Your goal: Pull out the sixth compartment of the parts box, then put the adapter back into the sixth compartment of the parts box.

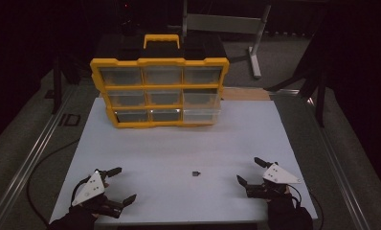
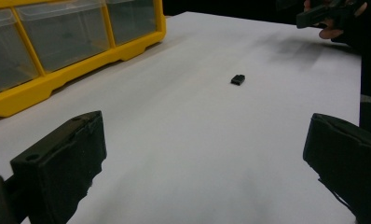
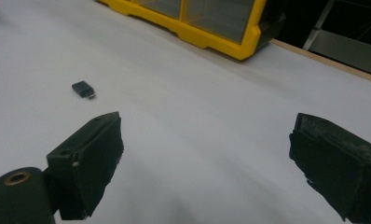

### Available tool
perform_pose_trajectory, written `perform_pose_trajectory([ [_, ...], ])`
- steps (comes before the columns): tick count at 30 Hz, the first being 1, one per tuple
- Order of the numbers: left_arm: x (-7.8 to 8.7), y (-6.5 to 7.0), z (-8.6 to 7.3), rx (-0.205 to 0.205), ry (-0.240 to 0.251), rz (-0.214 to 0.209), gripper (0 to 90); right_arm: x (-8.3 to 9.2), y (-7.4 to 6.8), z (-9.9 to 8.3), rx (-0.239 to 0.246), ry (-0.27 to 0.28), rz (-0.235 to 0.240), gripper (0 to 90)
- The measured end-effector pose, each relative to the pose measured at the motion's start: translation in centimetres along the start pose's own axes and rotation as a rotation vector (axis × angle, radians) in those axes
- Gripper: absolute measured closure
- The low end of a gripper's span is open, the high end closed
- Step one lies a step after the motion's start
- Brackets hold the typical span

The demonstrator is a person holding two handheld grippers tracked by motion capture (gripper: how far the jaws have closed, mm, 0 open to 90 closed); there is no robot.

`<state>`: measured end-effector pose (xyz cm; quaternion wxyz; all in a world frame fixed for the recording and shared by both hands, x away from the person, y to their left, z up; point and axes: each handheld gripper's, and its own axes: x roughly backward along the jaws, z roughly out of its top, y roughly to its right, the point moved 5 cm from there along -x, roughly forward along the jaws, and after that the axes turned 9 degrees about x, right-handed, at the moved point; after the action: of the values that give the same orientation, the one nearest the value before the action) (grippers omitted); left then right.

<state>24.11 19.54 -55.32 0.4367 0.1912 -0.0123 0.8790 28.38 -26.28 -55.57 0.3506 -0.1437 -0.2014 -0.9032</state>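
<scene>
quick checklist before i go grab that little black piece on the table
1. Left gripper open: ok, jaws wide apart.
2. Right gripper open: ok, holding nothing.
3. Small black piece free to reach: ok, it lies alone on the white table, between the grippers.
4. Nearer gripper: the right one looks slightly closer.
5. Piece's orientation for a grip: cannot tell, too small.
6. Yellow drawer organizer drawers: all look shut; contents cannot tell.

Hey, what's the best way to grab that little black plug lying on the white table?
Probably from straight above, with the jaws closing across the two long sides of the small black plug. It lies flat and low on the white table, so a sideways approach would likely scrape the surface. The right hand-held gripper looks nearer.
</scene>
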Motion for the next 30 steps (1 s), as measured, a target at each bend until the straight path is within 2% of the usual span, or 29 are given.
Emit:
perform_pose_trajectory([
  [2, -0.01, 0.02, 0.01, 0.002, 0.002, -0.002, 0.0, -0.01, -0.06, 0.06, 0.017, -0.005, -0.008, 9.5],
  [9, -0.01, 0.02, -0.01, 0.0, -0.001, 0.0, 0.0, 0.17, 0.22, 0.14, 0.004, 0.014, -0.025, 9.5],
  [25, -0.01, 0.01, 0.03, 0.003, -0.004, 0.006, 0.0, 0.07, -0.08, 0.34, 0.011, 0.026, -0.019, 9.5],
  [30, -0.18, -0.11, -0.13, -0.006, -0.032, 0.019, 0.0, 0.1, -0.05, 0.36, 0.01, 0.029, -0.022, 9.5],
])
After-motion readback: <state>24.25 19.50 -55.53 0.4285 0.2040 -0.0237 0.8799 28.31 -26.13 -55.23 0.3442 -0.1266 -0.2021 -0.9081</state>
